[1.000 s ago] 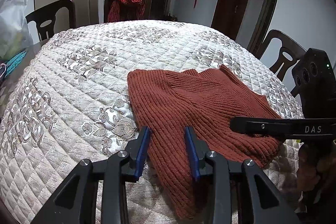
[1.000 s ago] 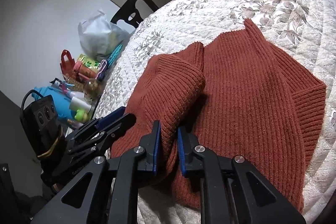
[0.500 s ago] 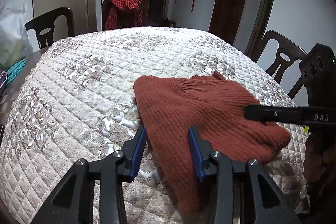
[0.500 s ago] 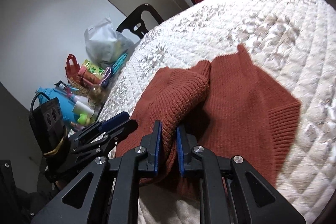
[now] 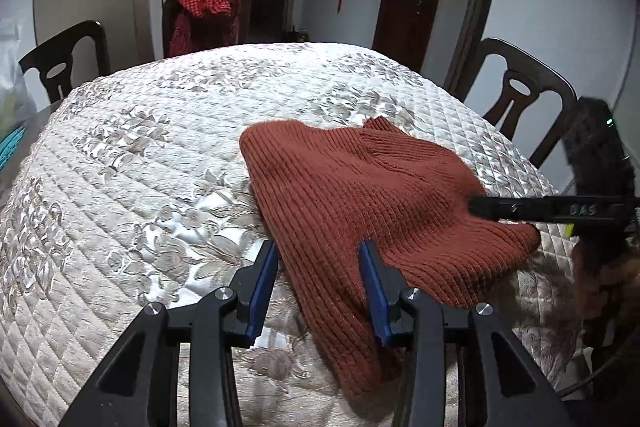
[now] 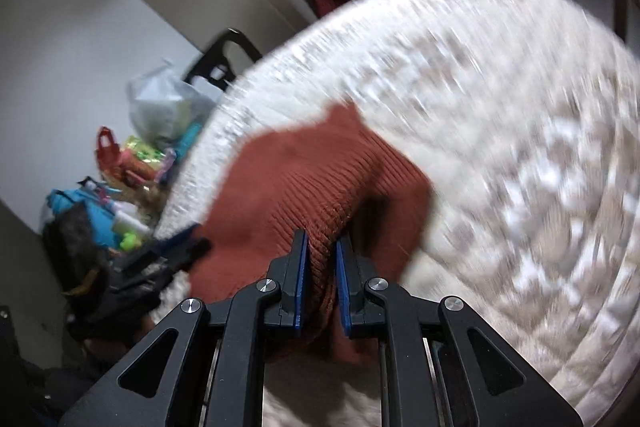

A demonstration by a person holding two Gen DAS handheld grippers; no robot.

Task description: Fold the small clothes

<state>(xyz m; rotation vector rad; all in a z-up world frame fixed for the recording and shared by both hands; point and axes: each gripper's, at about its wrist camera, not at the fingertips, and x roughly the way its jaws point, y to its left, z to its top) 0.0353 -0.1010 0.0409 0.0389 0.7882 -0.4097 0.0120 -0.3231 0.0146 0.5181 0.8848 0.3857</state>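
A rust-red ribbed sweater [image 5: 360, 195] lies bunched on the quilted table cover [image 5: 160, 147], near the front right edge. My left gripper [image 5: 318, 267] is open, its blue pads apart over the sweater's near left edge without pressing it. My right gripper [image 6: 322, 251] is shut on a raised fold of the sweater [image 6: 288, 179], which drapes from its pads. In the left wrist view the right gripper's finger [image 5: 520, 209] reaches in from the right onto the sweater. The right wrist view is motion-blurred.
Dark wooden chairs [image 5: 520, 95] ring the table, one draped with a red checked cloth [image 5: 200, 15]. Left of the table, a plastic bag [image 6: 164, 103] and colourful clutter [image 6: 120, 167] sit on a side surface. A hand [image 5: 600, 267] holds the right gripper.
The right gripper has dragged its fold of the sweater across, bunching the garment smaller. The left gripper's jaws have widened slightly and it has shifted along the sweater's edge.
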